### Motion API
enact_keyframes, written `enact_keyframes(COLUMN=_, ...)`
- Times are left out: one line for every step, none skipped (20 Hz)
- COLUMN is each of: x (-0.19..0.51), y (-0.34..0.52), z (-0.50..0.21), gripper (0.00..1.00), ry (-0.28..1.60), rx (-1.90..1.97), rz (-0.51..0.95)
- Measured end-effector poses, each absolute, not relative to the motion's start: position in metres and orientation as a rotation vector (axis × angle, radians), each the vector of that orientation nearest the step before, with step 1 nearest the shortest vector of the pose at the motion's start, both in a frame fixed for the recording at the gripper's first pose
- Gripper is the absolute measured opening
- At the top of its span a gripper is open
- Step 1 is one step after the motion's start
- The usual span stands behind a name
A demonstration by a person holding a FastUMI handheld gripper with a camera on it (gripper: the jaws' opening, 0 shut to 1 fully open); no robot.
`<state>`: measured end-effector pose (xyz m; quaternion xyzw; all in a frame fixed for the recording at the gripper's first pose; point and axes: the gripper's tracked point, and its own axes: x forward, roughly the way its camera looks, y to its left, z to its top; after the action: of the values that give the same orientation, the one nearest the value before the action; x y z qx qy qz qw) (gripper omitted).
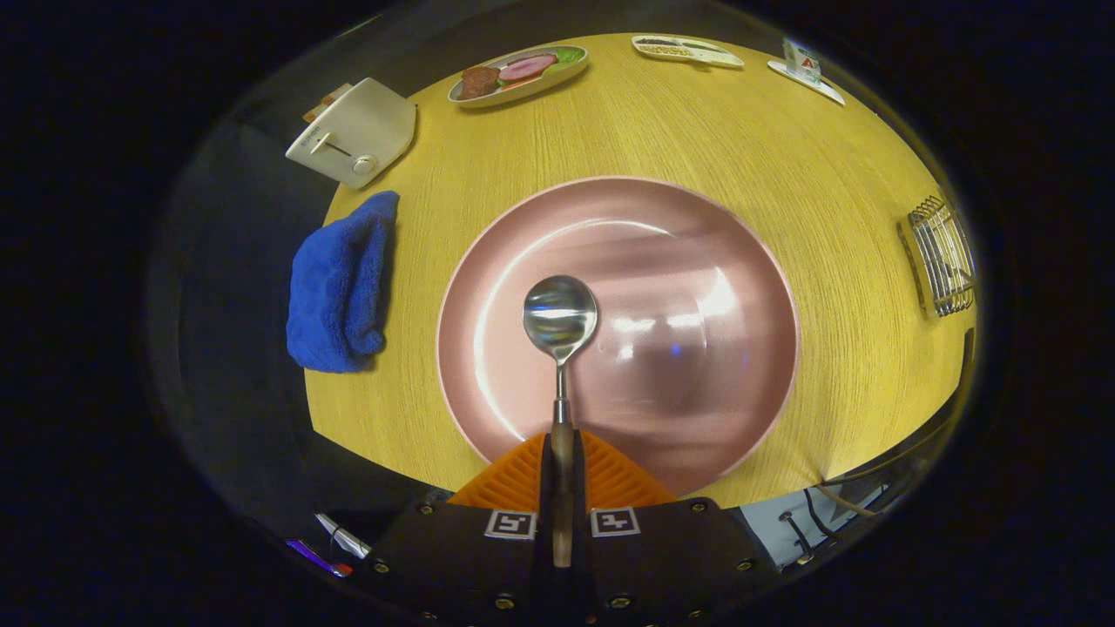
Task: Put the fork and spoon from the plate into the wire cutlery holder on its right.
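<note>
Spoon (560,318): metal bowl, wooden handle. Held in the gripper (562,470), both fingers (514,475) closed on the handle; the shaft runs straight forward between them, bowl leading, over the plate's near half. Whether the bowl touches the plate or hangs clear of it cannot be told.

Plate (749,261): large, pink, glossy, round. No fork is seen on it, so by my reading the spoon is the piece left to move.

Wire cutlery holder (939,257): metal basket on the table, well apart from the plate, off to its right and a little beyond the spoon's bowl. The spoon's long axis points past the plate's centre, not at the holder; the move would call for a carry to the right and a turn of the handle to drop it in.

Blue cloth (341,283): folded, just left of the plate.

Toaster (355,132): white, beyond the cloth, left of the plate.

Dish of food (518,74): oval, far side of the plate. Two smaller items lie further right of it; too small to name.

Table (697,131): yellow wood grain. Surroundings dark.
</note>
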<state>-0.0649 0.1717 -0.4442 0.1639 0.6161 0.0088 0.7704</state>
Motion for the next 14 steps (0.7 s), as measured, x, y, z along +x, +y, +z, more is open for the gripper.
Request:
enact_keyframes(x=-0.064, y=0.171, z=-0.441, gripper=0.09, ry=1.333, rx=0.366, rz=0.021)
enact_keyframes(x=-0.063, y=0.17, z=-0.44, gripper=0.09, ry=1.329, rx=0.374, rz=0.022)
enact_keyframes(x=-0.062, y=0.168, z=-0.438, gripper=0.09, ry=1.324, rx=0.378, rz=0.018)
enact_keyframes(x=-0.062, y=0.166, z=-0.436, gripper=0.09, ry=1.318, rx=0.38, rz=0.019)
enact_keyframes(x=-0.061, y=0.164, z=-0.432, gripper=0.09, ry=1.31, rx=0.384, rz=0.019)
enact_keyframes(x=-0.061, y=0.162, z=-0.428, gripper=0.08, ry=1.303, rx=0.398, rz=0.02)
enact_keyframes(x=-0.059, y=0.161, z=-0.423, gripper=0.09, ry=1.295, rx=0.419, rz=0.022)
enact_keyframes(x=-0.058, y=0.16, z=-0.419, gripper=0.08, ry=1.288, rx=0.44, rz=0.022)
enact_keyframes(x=-0.055, y=0.159, z=-0.414, gripper=0.09, ry=1.28, rx=0.463, rz=0.022)
enact_keyframes(x=-0.054, y=0.158, z=-0.409, gripper=0.09, ry=1.271, rx=0.489, rz=0.021)
enact_keyframes(x=-0.051, y=0.156, z=-0.402, gripper=0.09, ry=1.264, rx=0.517, rz=0.021)
enact_keyframes(x=-0.048, y=0.154, z=-0.396, gripper=0.08, ry=1.254, rx=0.545, rz=0.018)
enact_keyframes(x=-0.046, y=0.151, z=-0.389, gripper=0.09, ry=1.243, rx=0.566, rz=0.017)
enact_keyframes(x=-0.042, y=0.147, z=-0.383, gripper=0.09, ry=1.228, rx=0.581, rz=0.013)
